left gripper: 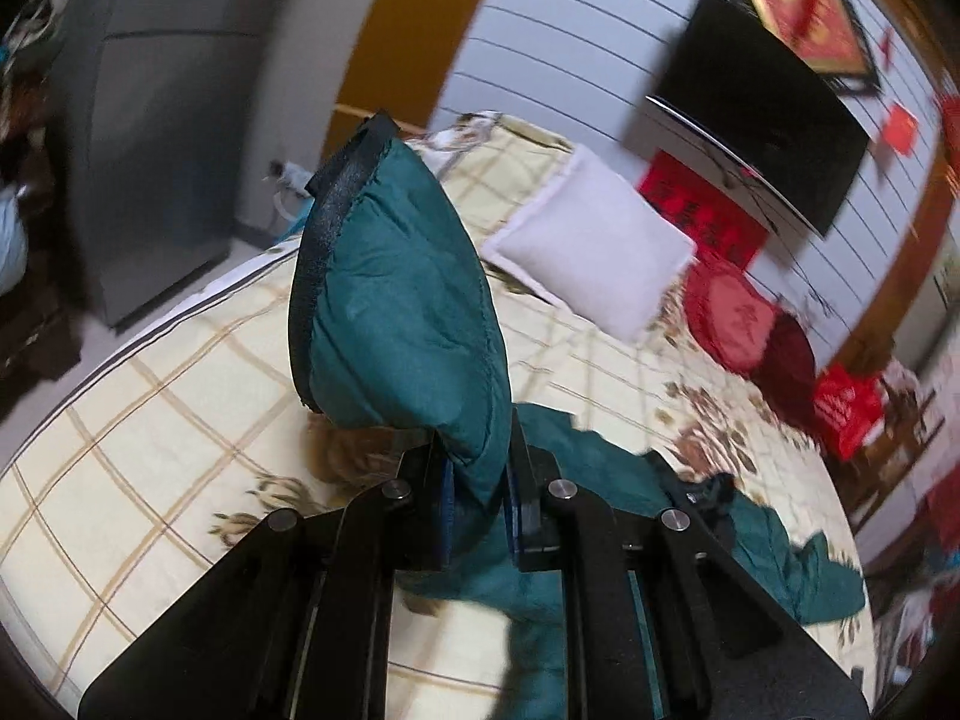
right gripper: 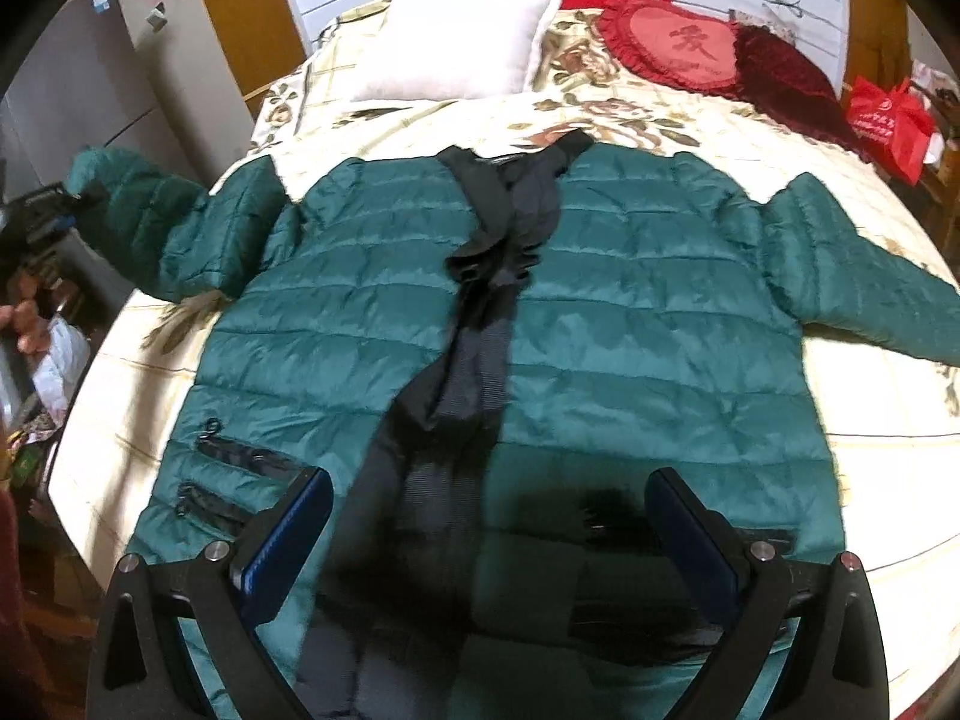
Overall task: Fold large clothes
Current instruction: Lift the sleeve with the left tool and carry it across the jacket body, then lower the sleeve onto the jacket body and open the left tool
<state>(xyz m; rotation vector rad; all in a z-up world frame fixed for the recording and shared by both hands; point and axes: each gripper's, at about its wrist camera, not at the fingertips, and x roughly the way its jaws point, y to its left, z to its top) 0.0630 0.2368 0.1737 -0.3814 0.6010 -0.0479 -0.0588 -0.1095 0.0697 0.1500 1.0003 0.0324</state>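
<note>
The green jacket (right gripper: 600, 300) hides much of the bed (right gripper: 870, 480). Left tongs (left gripper: 477, 495) pinch its sleeve cuff (left gripper: 390, 300); right tongs (right gripper: 489, 531) hover spread wide, holding nothing.

The jacket (right gripper: 600, 324) lay spread on the bed (right gripper: 870, 480) ahead of the right gripper (right gripper: 486, 534). Beyond it sat a pillow (right gripper: 456, 42), with a heart cushion (right gripper: 672, 42) to the right. Its left sleeve (left gripper: 396, 312) stood between the left gripper's (left gripper: 477, 510) fingers.

Left tongs (left gripper: 477, 507) clamped tight on green cloth, right tongs (right gripper: 489, 516) spread wide, gripping nothing.
</note>
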